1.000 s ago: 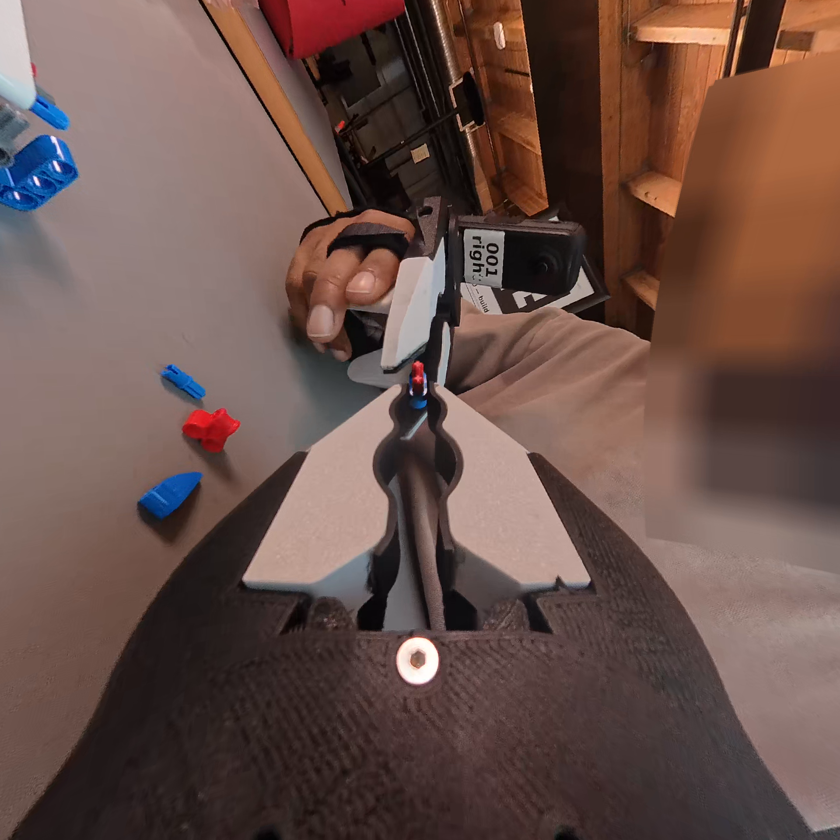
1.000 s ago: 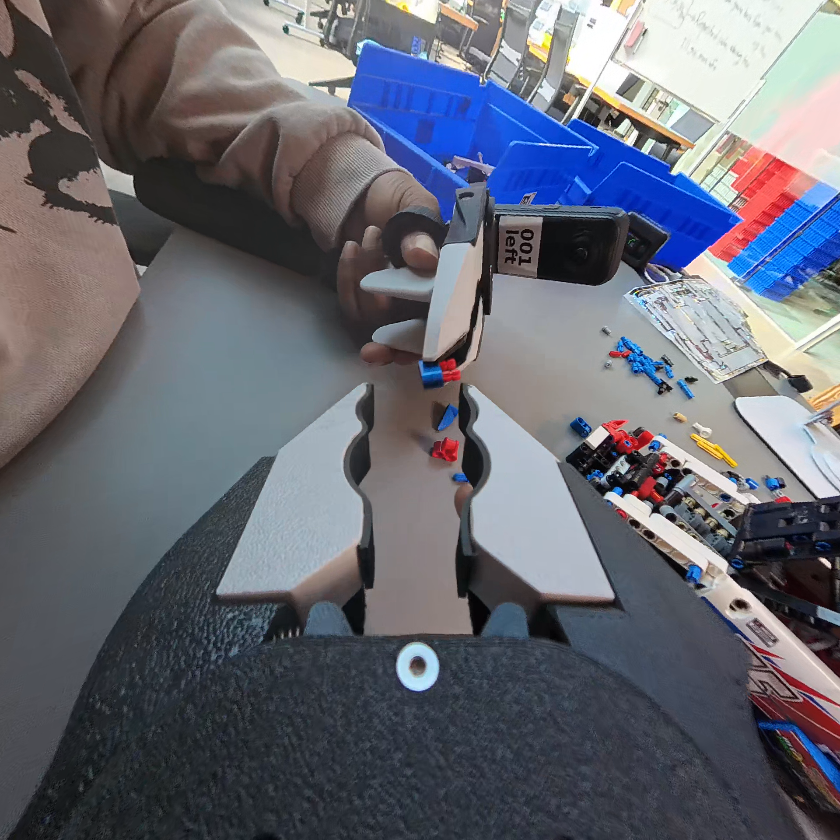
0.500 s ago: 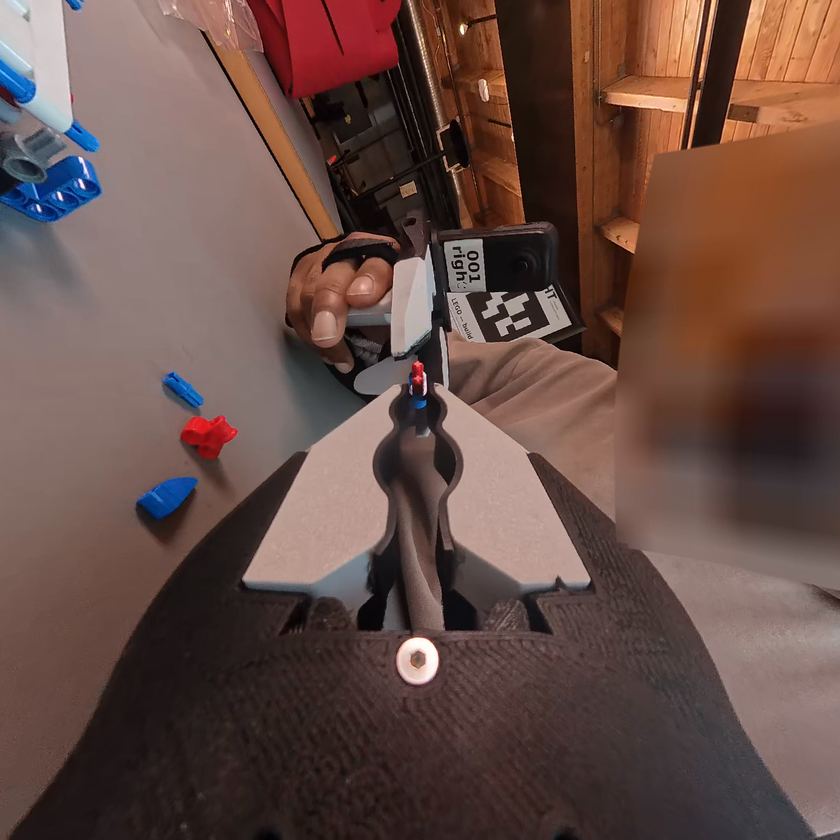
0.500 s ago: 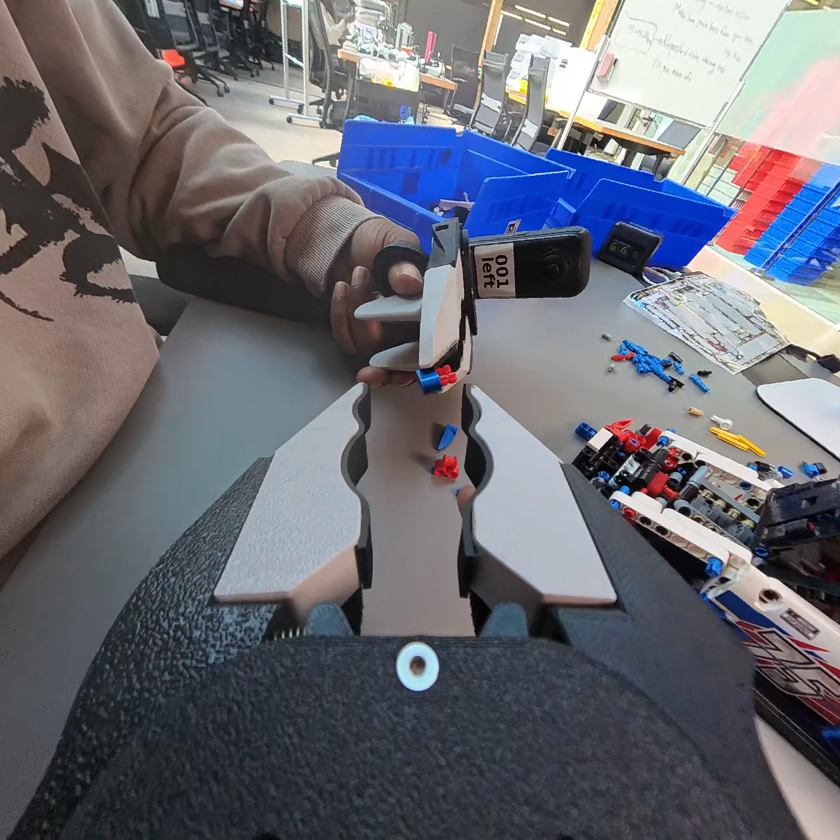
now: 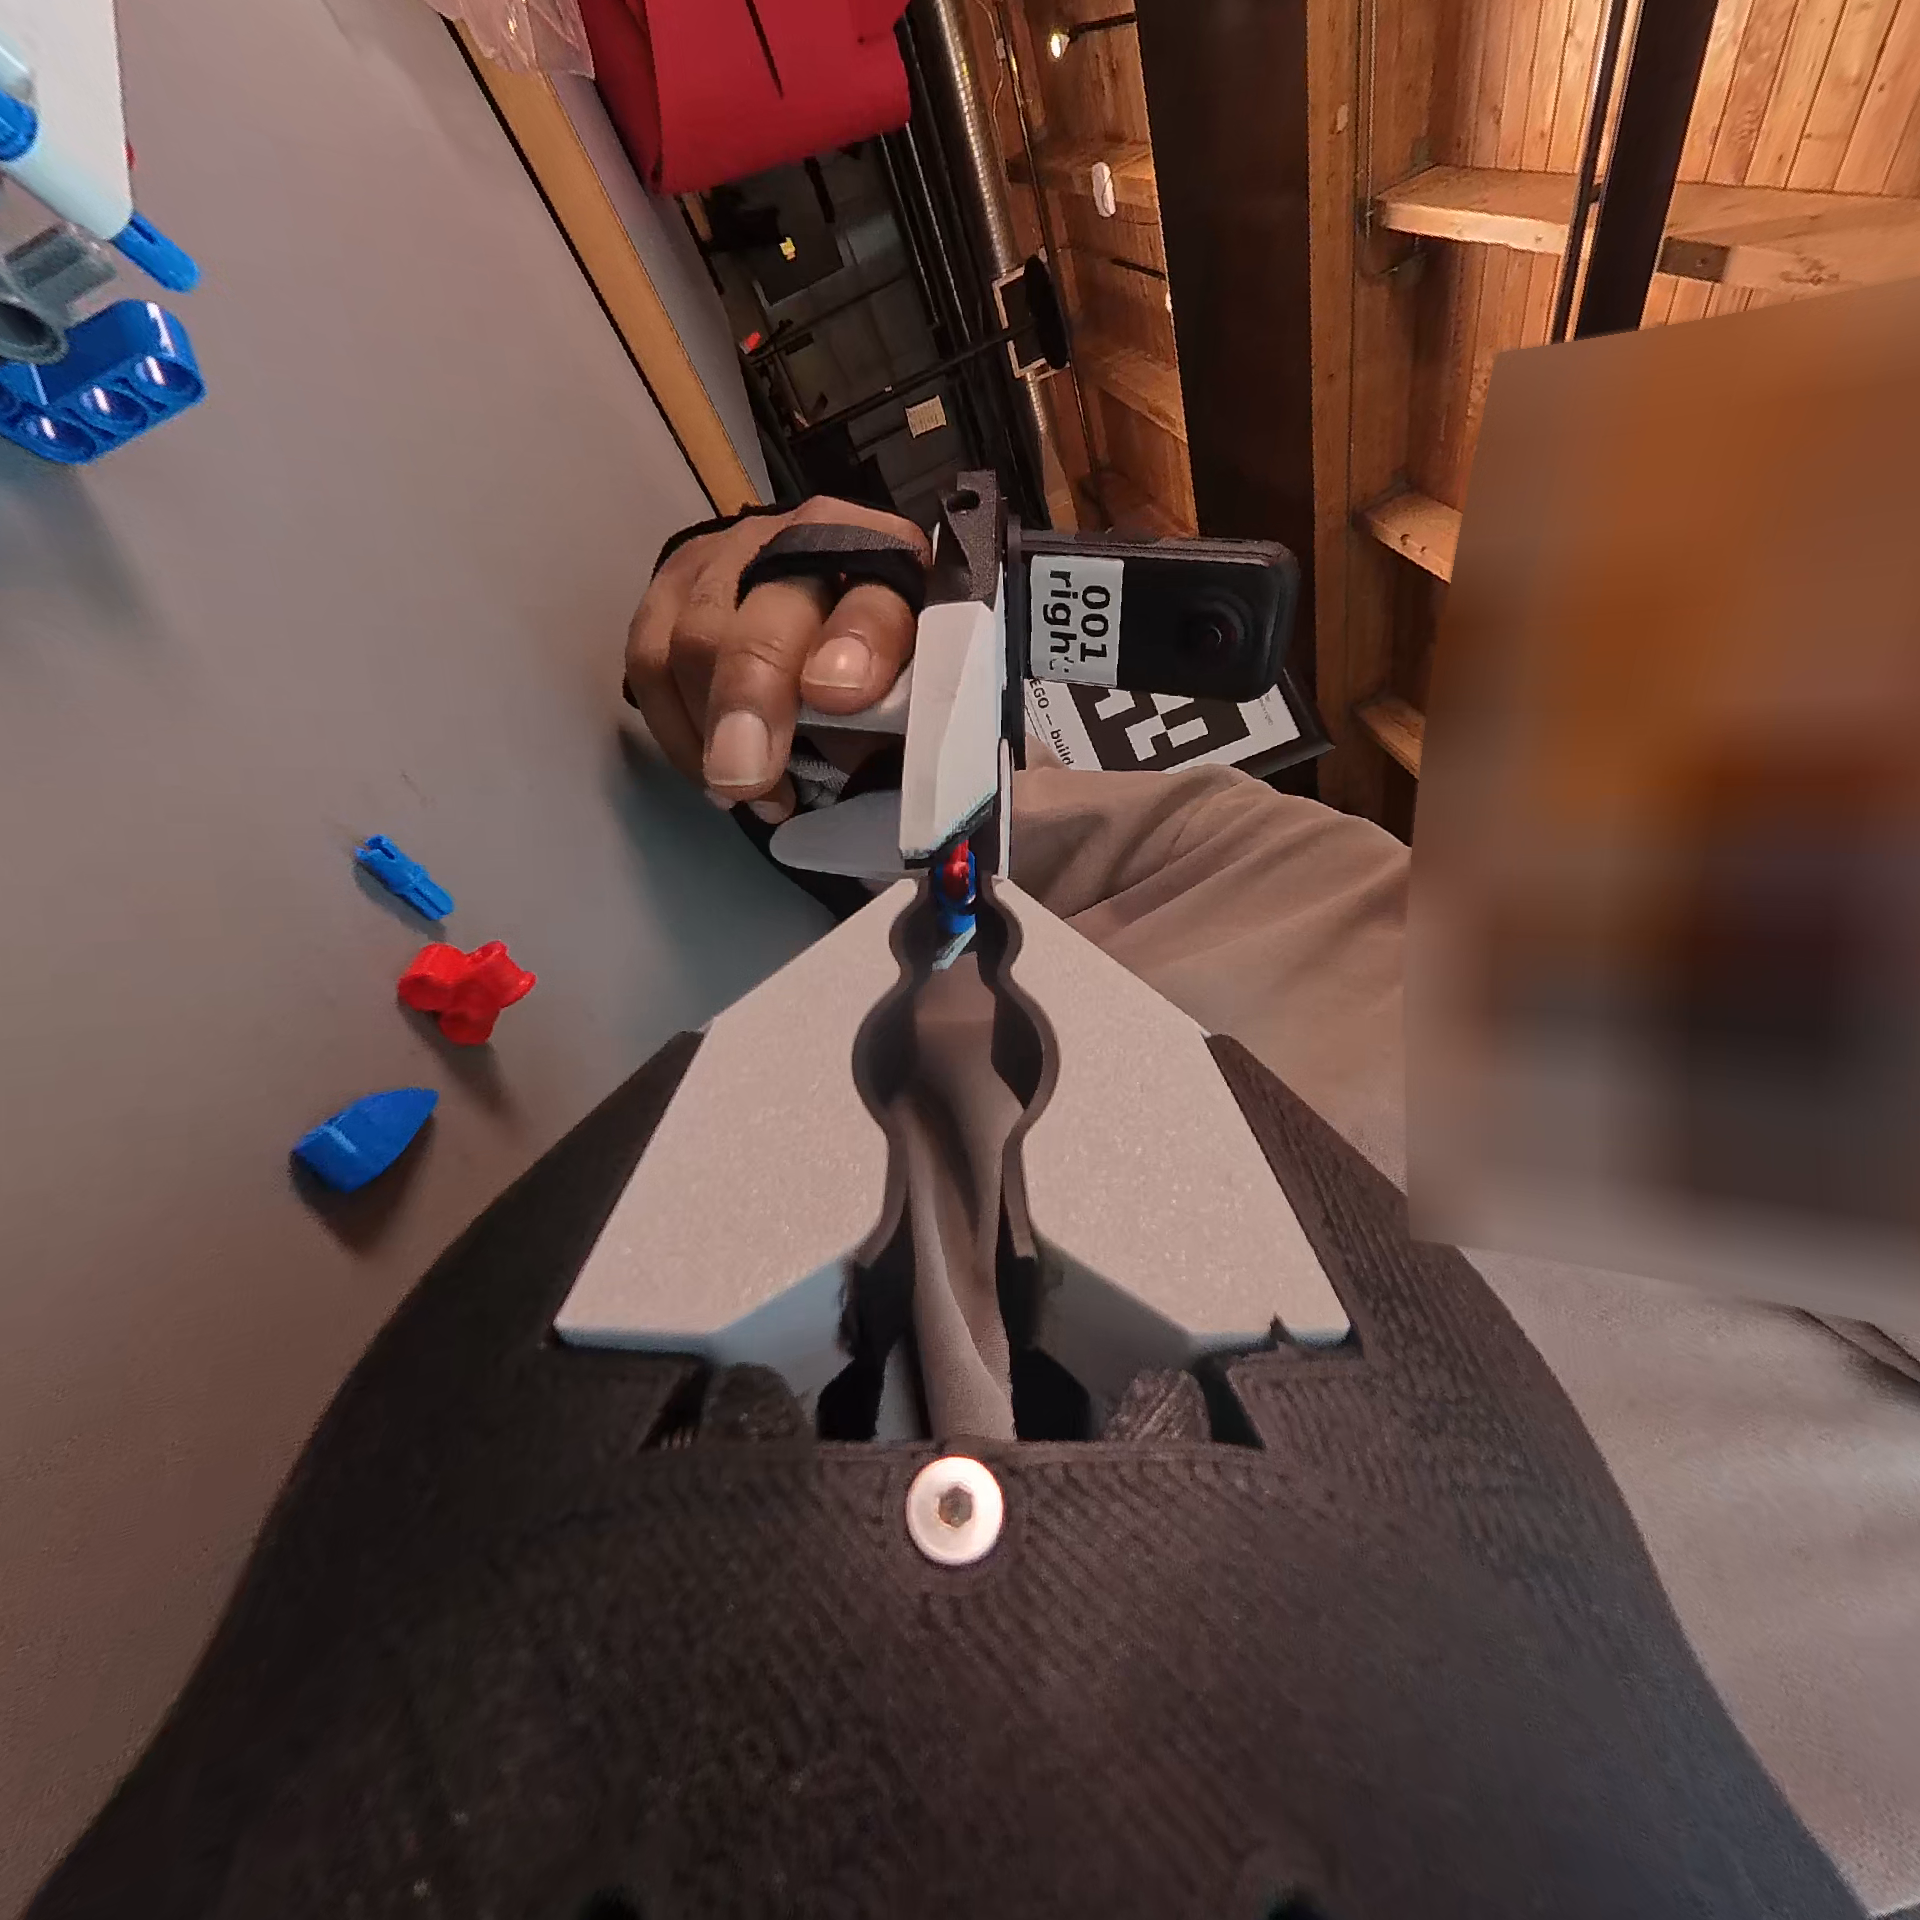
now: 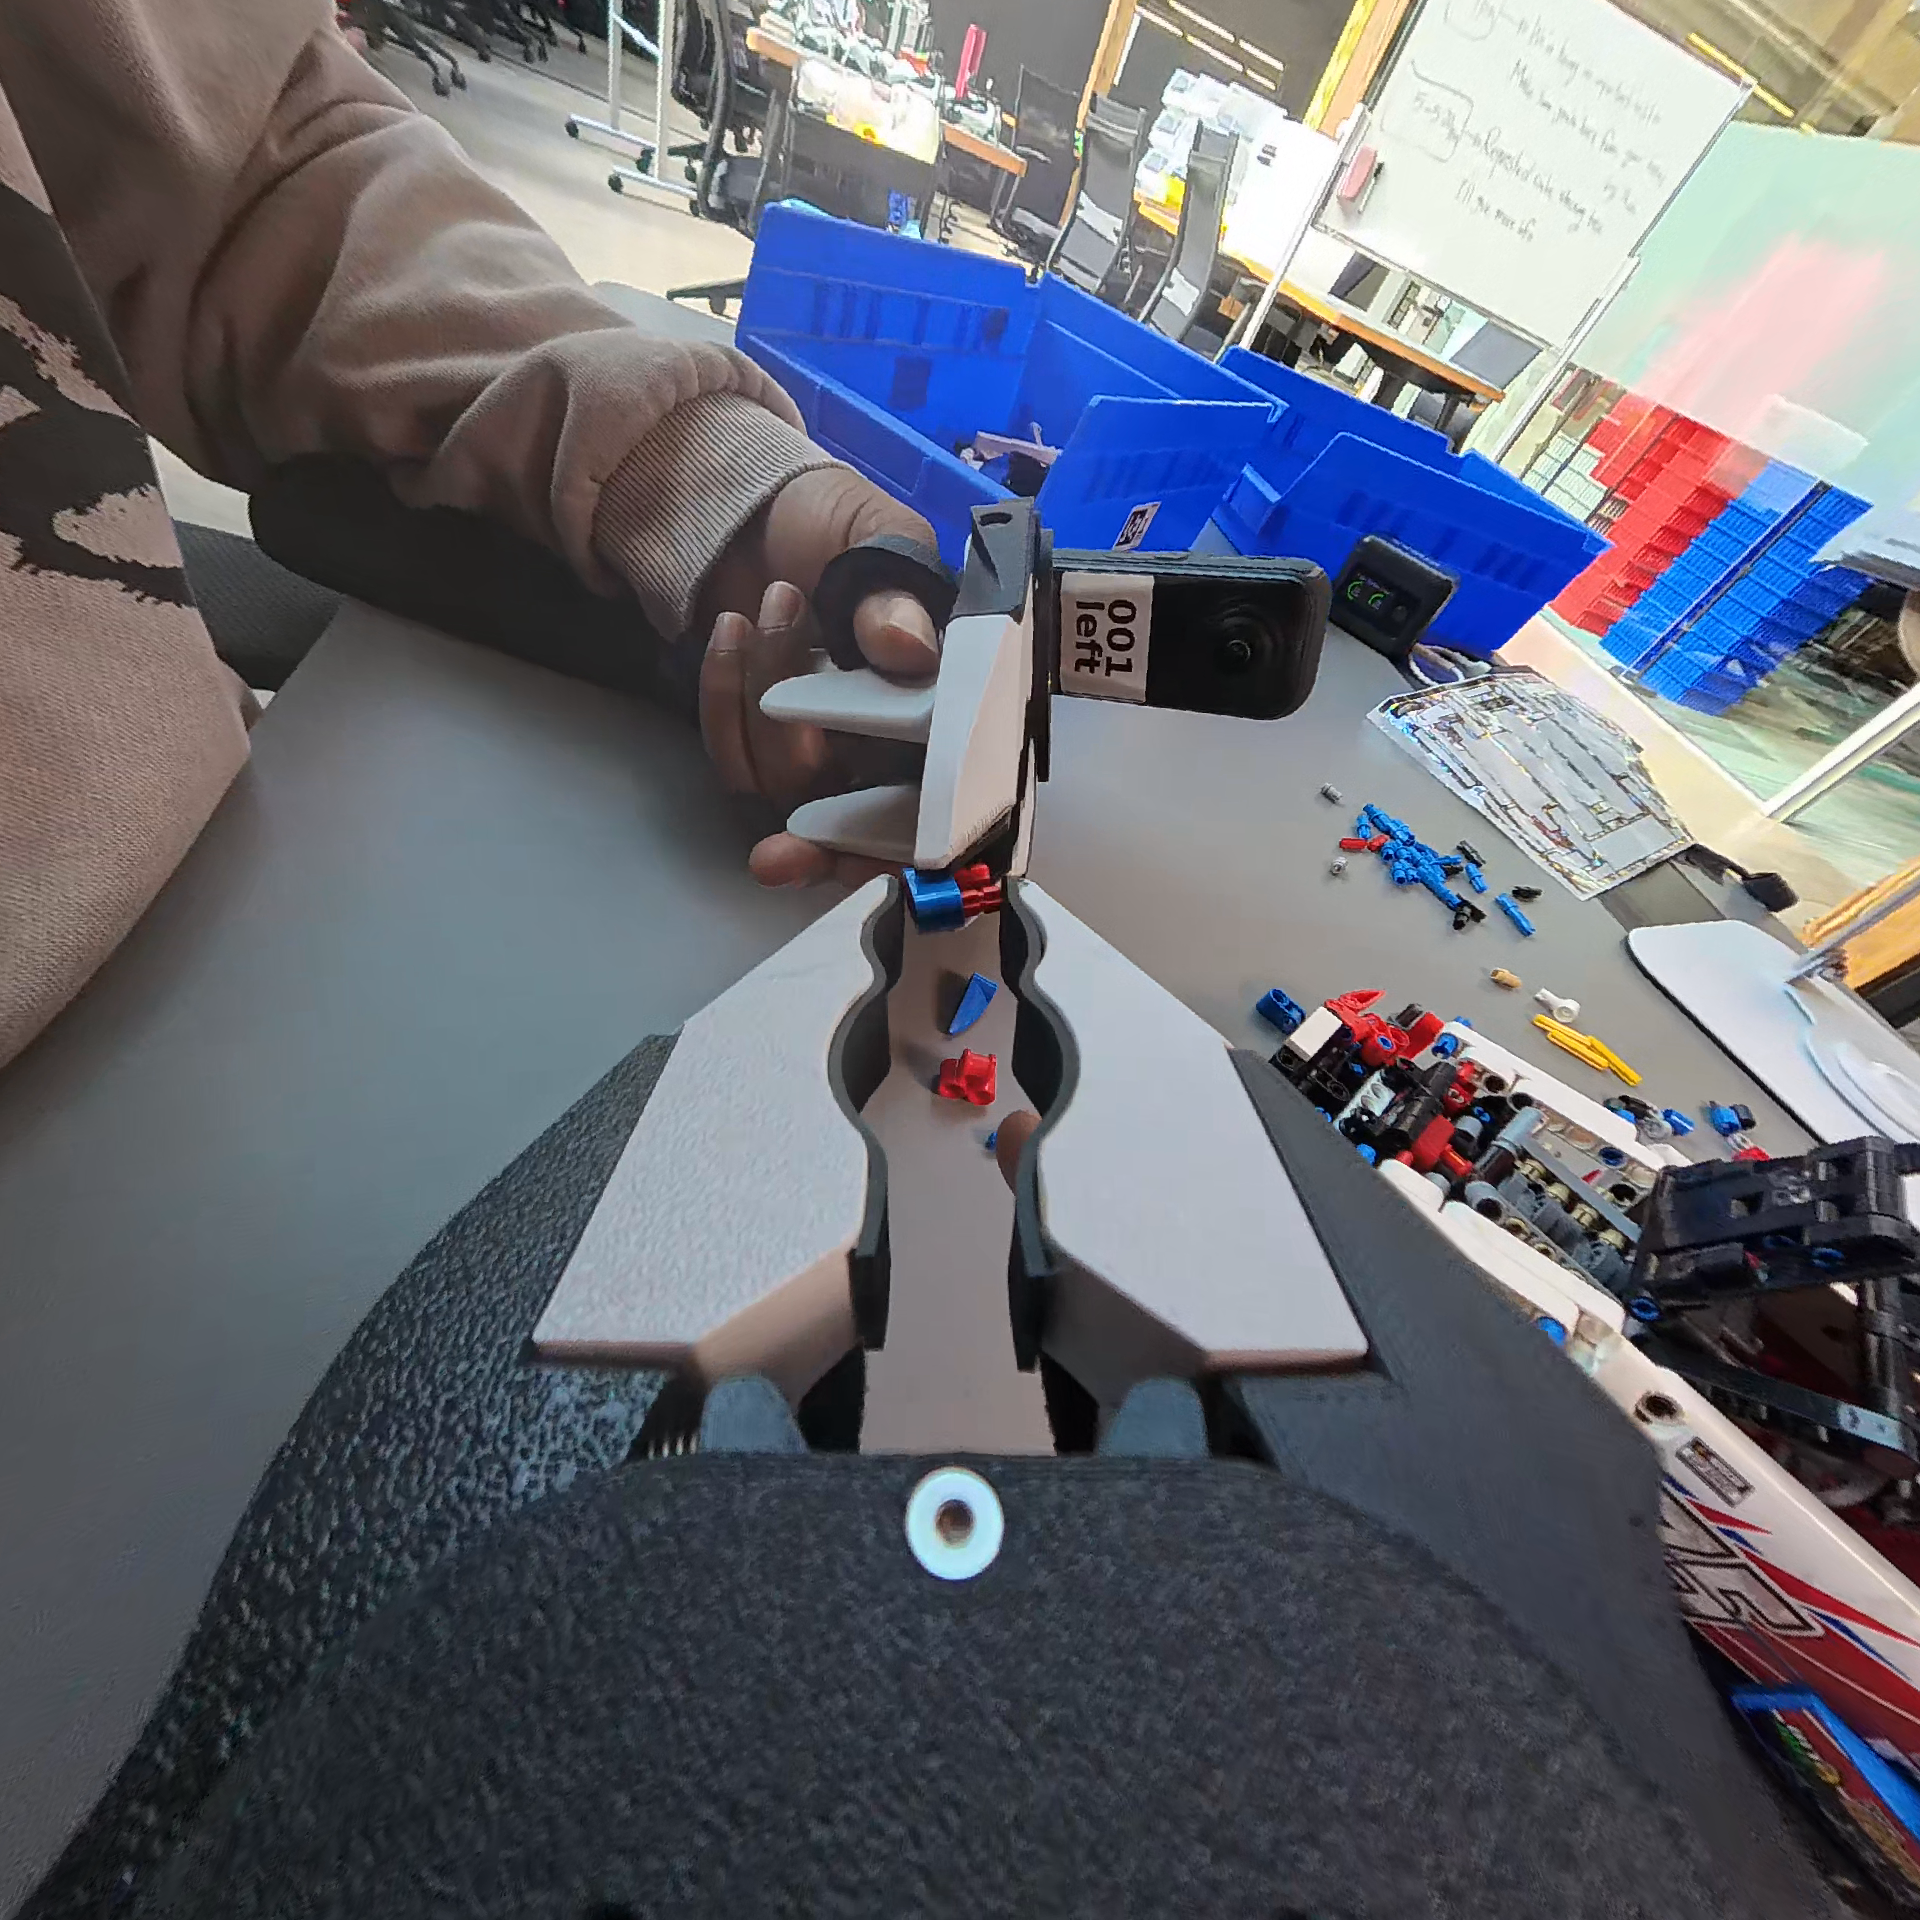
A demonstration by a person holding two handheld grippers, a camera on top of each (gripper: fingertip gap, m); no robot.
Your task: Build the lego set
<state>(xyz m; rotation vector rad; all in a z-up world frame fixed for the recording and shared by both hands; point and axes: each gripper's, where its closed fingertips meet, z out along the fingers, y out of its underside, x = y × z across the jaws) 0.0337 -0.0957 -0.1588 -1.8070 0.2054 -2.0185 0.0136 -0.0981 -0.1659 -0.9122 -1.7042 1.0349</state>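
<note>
left wrist view: we see our left gripper [image 5: 951, 904] clenched on a small blue-and-red lego piece [image 5: 953, 891], its grey fingers [image 5: 790, 1122] drawn nearly together at the tips with the piece pinched between them. the right gripper [image 5: 940, 847] faces it from just beyond, turned on its side, its tips touching or almost touching the same piece. on the grey table [image 5: 312, 644] to the left lie a blue pin [image 5: 403, 879], a red connector [image 5: 468, 987] and a blue wedge [image 5: 364, 1135], each apart from the others. a blue beam [image 5: 99, 400] sits at the upper left edge.

right wrist view: our right gripper [image 6: 948, 902] has its fingers [image 6: 727, 1153] partly closed around the blue end of the lego piece [image 6: 948, 896]; whether they actually grip it we cannot tell, since a narrow gap seems to show on each side. the left gripper [image 6: 977, 857] comes down from above, held in a hand [image 6: 800, 707], and clamps the red end of that piece. below, seen between our fingers, the blue wedge [image 6: 971, 1003] and red connector [image 6: 966, 1075] rest on the table [image 6: 416, 883]. to the right stands the partly built lego car [image 6: 1538, 1174], with loose blue pins [image 6: 1413, 862] and an instruction sheet [image 6: 1538, 779] farther back, and blue bins [image 6: 1091, 416] behind.
</note>
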